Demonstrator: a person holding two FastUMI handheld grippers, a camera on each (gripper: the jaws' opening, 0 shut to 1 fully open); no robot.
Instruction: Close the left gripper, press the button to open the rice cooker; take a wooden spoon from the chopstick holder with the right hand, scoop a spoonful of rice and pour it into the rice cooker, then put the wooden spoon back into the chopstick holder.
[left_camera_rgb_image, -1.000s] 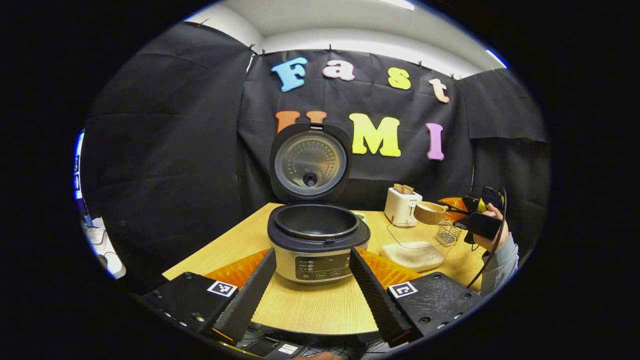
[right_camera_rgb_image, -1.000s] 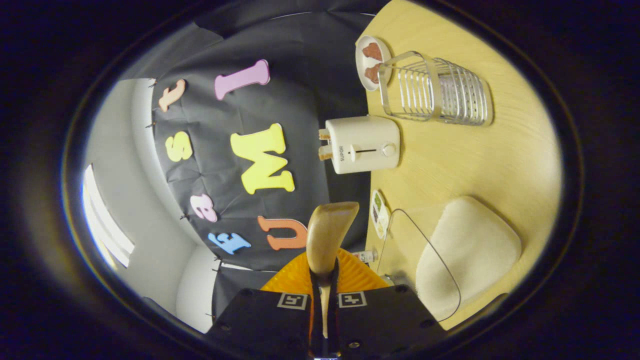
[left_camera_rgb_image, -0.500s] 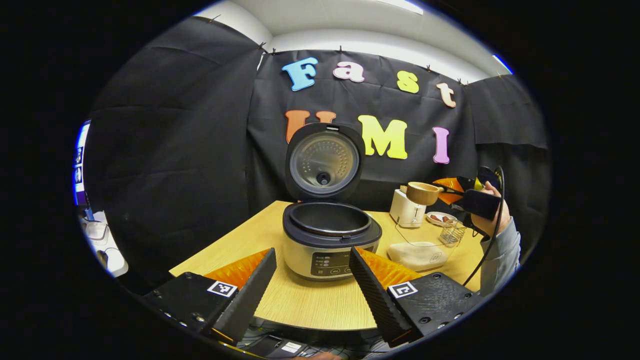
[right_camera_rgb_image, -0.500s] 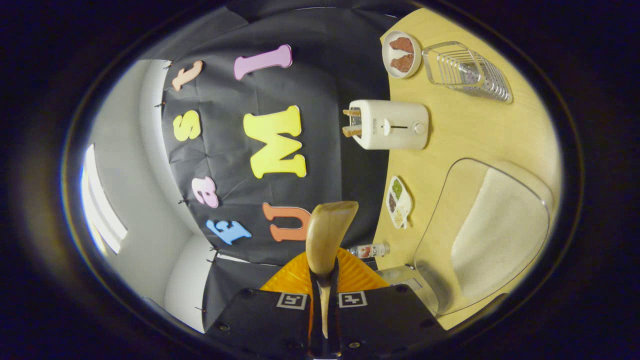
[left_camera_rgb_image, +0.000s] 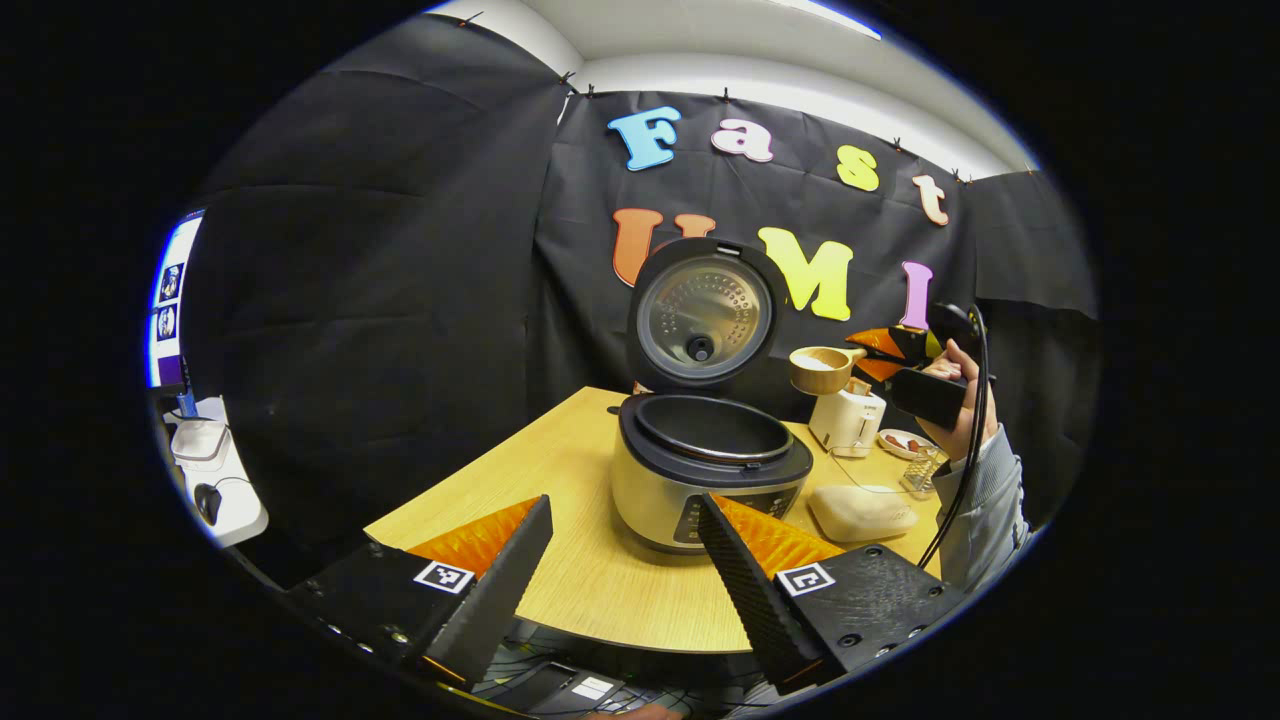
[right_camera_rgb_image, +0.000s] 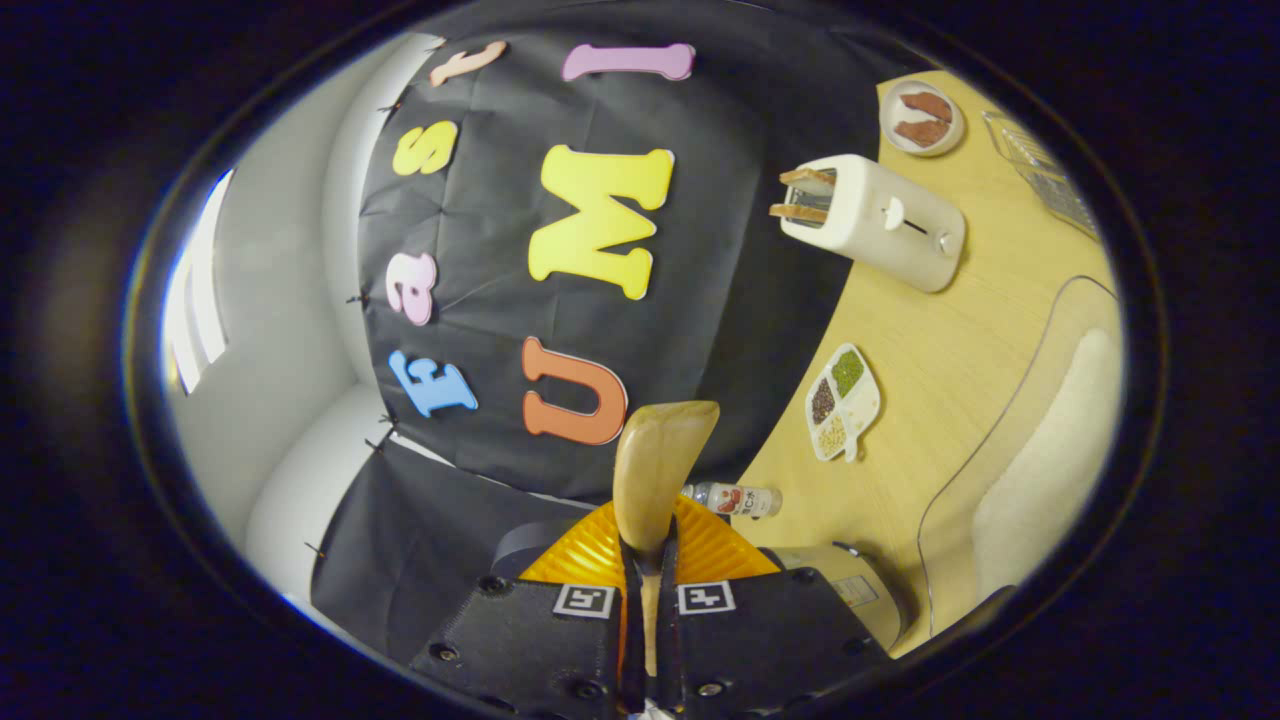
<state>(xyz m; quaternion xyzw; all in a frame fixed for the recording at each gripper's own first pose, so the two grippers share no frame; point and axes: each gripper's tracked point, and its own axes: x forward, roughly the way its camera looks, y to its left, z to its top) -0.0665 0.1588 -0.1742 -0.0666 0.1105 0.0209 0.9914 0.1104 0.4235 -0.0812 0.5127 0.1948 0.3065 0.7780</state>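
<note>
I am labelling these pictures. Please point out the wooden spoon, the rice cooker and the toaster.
wooden spoon (left_camera_rgb_image: 818, 369), left gripper view: on its bowl.
rice cooker (left_camera_rgb_image: 712, 428), left gripper view: on its open pot's rim.
toaster (right_camera_rgb_image: 880, 225), right gripper view: on its side.

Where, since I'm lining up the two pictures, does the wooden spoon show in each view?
Left gripper view: the wooden spoon is right of centre, just right of the rice cooker's raised lid.
Right gripper view: the wooden spoon is at bottom centre, rising from the right gripper's shut jaws.
Shared landmark: the white toaster.
</note>
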